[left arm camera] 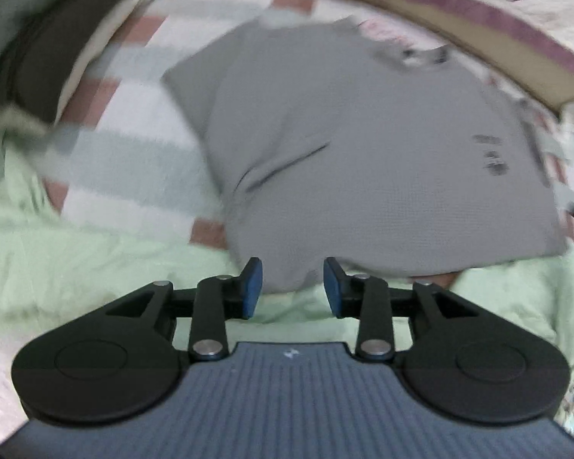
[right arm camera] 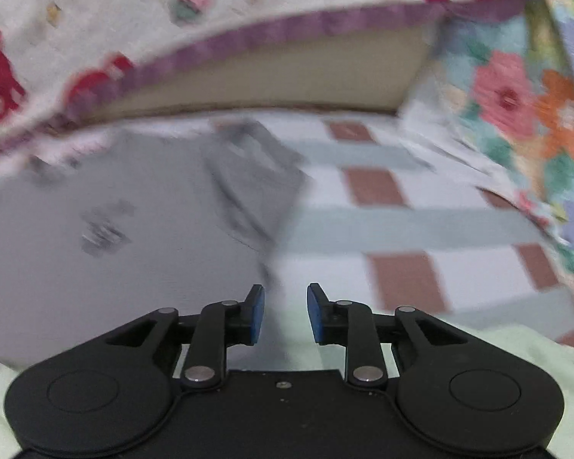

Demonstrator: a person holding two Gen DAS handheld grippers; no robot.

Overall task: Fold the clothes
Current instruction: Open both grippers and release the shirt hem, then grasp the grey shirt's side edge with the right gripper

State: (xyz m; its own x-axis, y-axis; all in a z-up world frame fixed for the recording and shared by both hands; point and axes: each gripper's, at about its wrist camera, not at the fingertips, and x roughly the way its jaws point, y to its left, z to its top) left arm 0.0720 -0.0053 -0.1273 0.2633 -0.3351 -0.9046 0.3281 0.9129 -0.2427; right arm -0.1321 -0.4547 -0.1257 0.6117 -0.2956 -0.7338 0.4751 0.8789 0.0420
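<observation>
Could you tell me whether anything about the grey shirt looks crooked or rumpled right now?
The grey shirt lies mostly flat on the checked blanket, with one diagonal crease across its lower middle. Its hem overhangs the green cloth. Both views are blurred, so finer wrinkles cannot be judged.

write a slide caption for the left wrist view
Open left gripper poised at the near hem of a flat grey t-shirt on a checked blanket.

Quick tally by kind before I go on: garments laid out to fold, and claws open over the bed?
Grey T-shirts: 1
Open claws, left claw and right claw: 2
Total: 3
</observation>
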